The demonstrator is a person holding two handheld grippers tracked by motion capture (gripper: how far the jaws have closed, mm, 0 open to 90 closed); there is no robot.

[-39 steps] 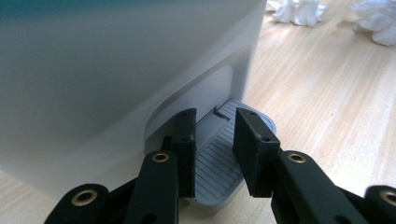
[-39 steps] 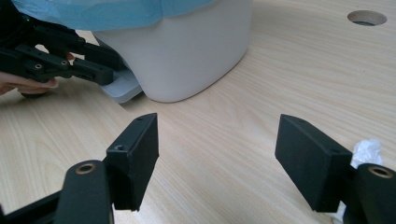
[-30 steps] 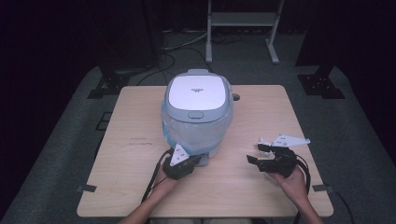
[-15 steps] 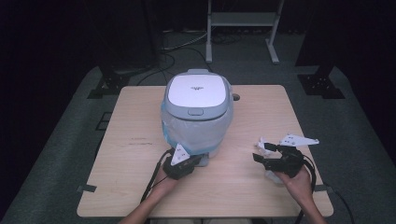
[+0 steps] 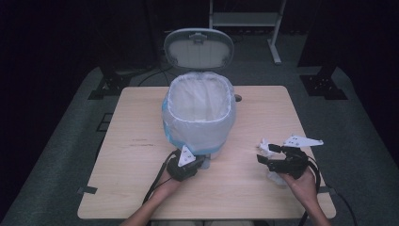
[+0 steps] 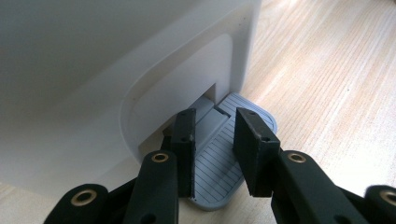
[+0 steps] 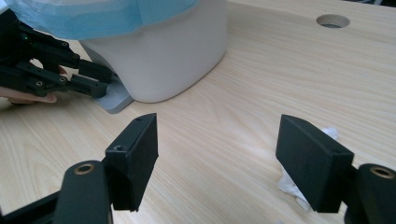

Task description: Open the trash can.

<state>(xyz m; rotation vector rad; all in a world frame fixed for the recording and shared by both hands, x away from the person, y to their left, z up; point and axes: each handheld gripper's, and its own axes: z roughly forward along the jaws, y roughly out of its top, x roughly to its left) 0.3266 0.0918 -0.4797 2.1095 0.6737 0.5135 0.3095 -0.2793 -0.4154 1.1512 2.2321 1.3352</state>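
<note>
left gripper, nearly closed, seems to press the bin's pedal; lid up.

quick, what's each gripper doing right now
Left gripper: shut, pressing the bin's pedal.
Right gripper: open, holding nothing, beside a crumpled tissue.

From the high view you see a dim scene: the table is softly lit from above and its surroundings fall to near black. Your gripper views are brighter; the bin is shaded grey, and the near jaws look slightly soft.
</note>
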